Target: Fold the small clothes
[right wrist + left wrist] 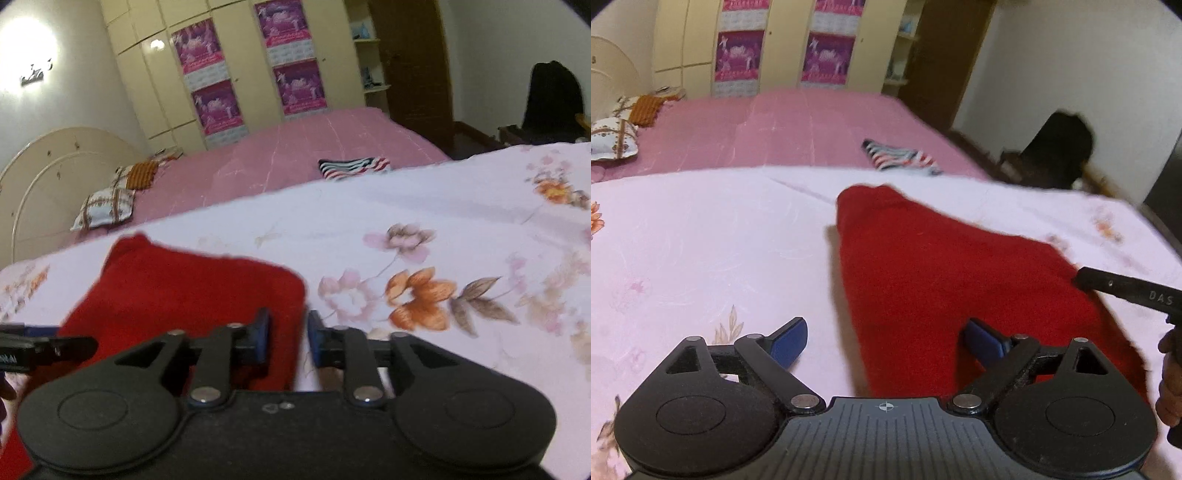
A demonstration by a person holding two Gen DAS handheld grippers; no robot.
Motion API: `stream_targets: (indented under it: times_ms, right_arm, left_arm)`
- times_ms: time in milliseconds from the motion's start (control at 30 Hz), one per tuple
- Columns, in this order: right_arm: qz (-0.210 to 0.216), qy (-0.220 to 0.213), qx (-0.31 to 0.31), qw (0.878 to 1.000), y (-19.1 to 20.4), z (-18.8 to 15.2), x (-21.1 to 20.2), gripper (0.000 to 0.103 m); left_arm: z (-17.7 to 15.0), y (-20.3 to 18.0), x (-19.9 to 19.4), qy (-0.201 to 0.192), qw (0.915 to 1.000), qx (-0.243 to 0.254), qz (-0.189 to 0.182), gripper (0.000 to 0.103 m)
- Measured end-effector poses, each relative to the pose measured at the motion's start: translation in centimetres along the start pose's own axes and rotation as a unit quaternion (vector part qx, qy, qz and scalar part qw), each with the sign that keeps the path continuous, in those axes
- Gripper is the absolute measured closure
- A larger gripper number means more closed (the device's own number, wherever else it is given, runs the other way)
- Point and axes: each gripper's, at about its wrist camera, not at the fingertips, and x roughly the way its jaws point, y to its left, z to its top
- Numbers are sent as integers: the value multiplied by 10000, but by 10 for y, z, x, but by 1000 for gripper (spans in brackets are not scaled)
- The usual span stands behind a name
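Blue-padded fingers of the left hand-held gripper (882, 341) stand wide apart, holding nothing; the near edge of a red garment (945, 280) lies between them, with the right-side pad over the cloth and the left-side pad over the bare floral sheet (701, 236). That garment lies on the sheet, narrowing toward its far end. From the right edge of the left wrist view, a black finger of the right hand-held gripper (1126, 291) reaches to the garment's right corner.

Seen from the right wrist, the right hand-held gripper (288, 336) has its pads only a narrow gap apart, one pad over the red garment (184, 291) and the other just past its right edge, over the floral sheet (424, 229). Whether they pinch any cloth cannot be told. A tip of the left hand-held gripper (48, 347) shows at the left edge.

Farther back on the pink bedspread (812, 129) lies a folded striped garment (901, 157), well apart from the red one, and patterned pillows (107, 206) sit near the headboard (44, 173).
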Motion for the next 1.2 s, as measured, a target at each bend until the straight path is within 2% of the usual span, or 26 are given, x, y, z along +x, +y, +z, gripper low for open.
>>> stream_targets:
  times_ms: [167, 233, 267, 300, 367, 400, 467, 567, 600, 667, 733, 800, 833, 900, 933, 1033, 1200]
  right_arm:
    - [424, 34, -346, 9985, 19, -9, -45, 71]
    - [573, 101, -768, 9953, 37, -23, -53, 75]
    - [576, 155, -1063, 9925, 46, -31, -53, 75]
    - [526, 266, -1347, 9891, 55, -37, -50, 80]
    - [70, 458, -1844, 9818, 64, -51, -38, 89]
    - [-98, 516, -1866, 9810, 59, -54, -33, 90]
    - [4, 513, -1511, 9872, 45, -52, -33, 90]
    - [-198, 546, -1613, 9852, 46, -44, -43, 90]
    - [-214, 466, -1629, 9853, 49, -46, -53, 87]
    - [-79, 282, -1720, 9847, 60, -49, -70, 80]
    - [251, 276, -1792, 9831, 74, -56, -76, 80]
    - [445, 405, -2133, 9751, 95, -70, -76, 83]
    - [402, 541, -2331, 9701, 102, -78, -72, 83]
    - [5, 776, -2678, 9603, 101, -94, -62, 83]
    - [-90, 732, -2725, 9593, 95, -98, -63, 83]
    - [-113, 827, -2375, 9678, 72, -93, -71, 82]
    - [-230, 902, -2315, 9684, 58, -88, -70, 82]
  left_arm:
    - [-27, 4, -28, -139, 9998, -112, -101, 11]
    - [-37, 1, -27, -83, 9998, -136, -153, 11]
    - [-40, -1, -23, -11, 9998, -156, -141, 11]
    - [-42, -2, -21, 11, 9998, -148, -146, 11]
    - [-46, -5, -20, -43, 9999, -20, -125, 11]
    - [-48, -5, -22, -114, 9998, 36, -138, 11]
    - [-55, -7, -30, -301, 9991, 280, -94, 11]
    - [-61, -9, -51, -373, 9988, 304, -108, 11]
    - [-63, -11, -61, -462, 9983, 295, -200, 11]
    - [-67, -20, -70, -481, 9978, 221, -401, 11]
    - [-72, -35, -68, -367, 9975, 439, -422, 11]
    - [-79, -46, -61, -169, 9974, 659, -223, 11]
    - [-85, -45, -59, -68, 9977, 667, -92, 11]
    - [-93, -38, -59, -21, 9985, 548, 15, 11]
    - [-99, -28, -62, -42, 9990, 450, 73, 11]
    - [-114, -9, -77, -176, 9992, 362, 12, 10]
    - [-115, 6, -94, -183, 9991, 380, -54, 10]
